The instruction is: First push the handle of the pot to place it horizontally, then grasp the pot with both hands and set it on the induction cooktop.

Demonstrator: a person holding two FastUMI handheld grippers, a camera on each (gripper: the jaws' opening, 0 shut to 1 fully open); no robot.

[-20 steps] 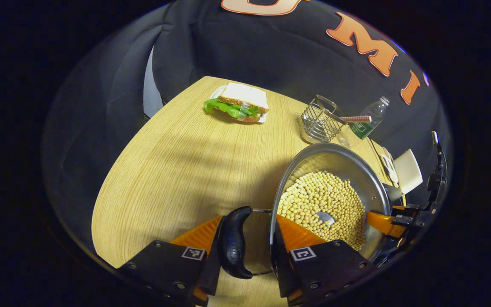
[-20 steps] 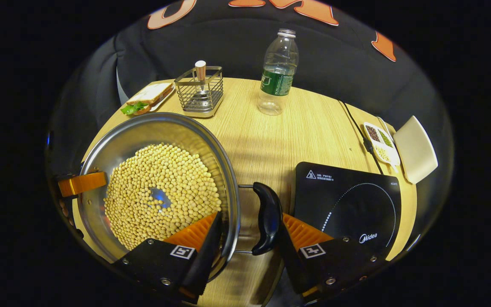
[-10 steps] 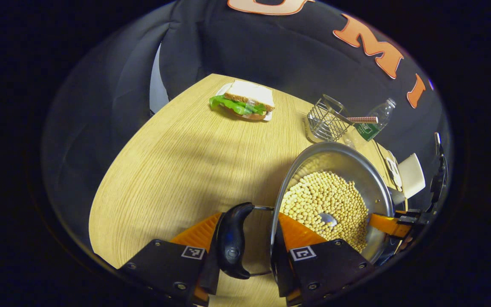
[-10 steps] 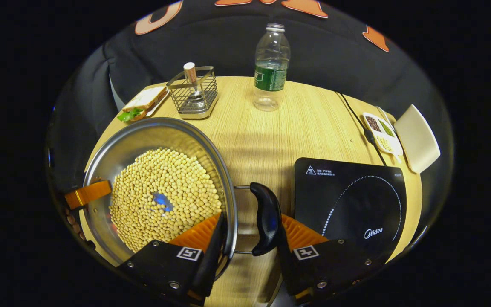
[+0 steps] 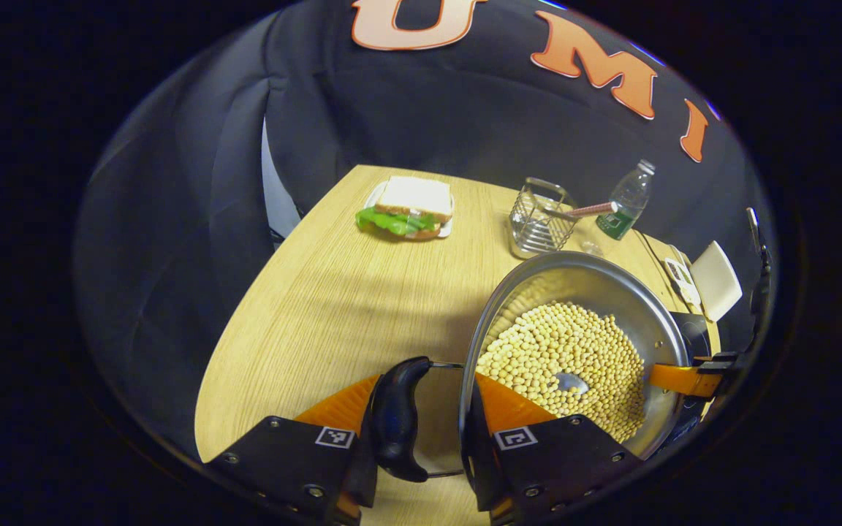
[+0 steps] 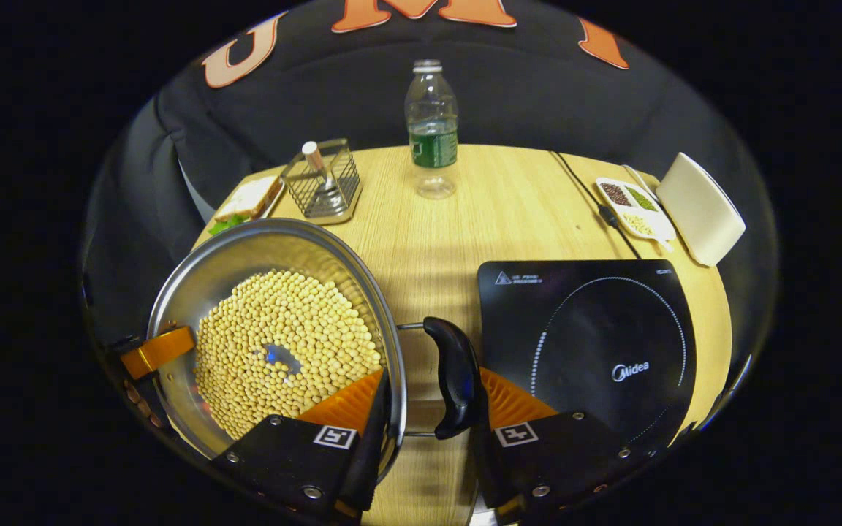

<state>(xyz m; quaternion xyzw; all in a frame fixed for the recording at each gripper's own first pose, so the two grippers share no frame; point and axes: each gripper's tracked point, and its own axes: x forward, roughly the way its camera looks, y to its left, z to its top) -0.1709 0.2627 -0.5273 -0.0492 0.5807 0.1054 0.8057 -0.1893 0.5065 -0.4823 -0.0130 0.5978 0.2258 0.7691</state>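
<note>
While jaws grip pot [image 6: 245, 263], cooktop [image 6: 596, 343] beside, bottle [image 6: 432, 124] behind.

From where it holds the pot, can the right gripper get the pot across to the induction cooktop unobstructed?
Probably yes: the right gripper clamps the pot's handle, and the induction cooktop lies just beside it with bare top.

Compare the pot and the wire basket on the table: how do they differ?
The pot is round, solid metal and holds pale beans; the wire basket is a square open grid holding one tilted utensil. The pot is much larger and is gripped at both handles by the right gripper and left gripper; the basket stands untouched farther back. Both are shiny metal.
</note>
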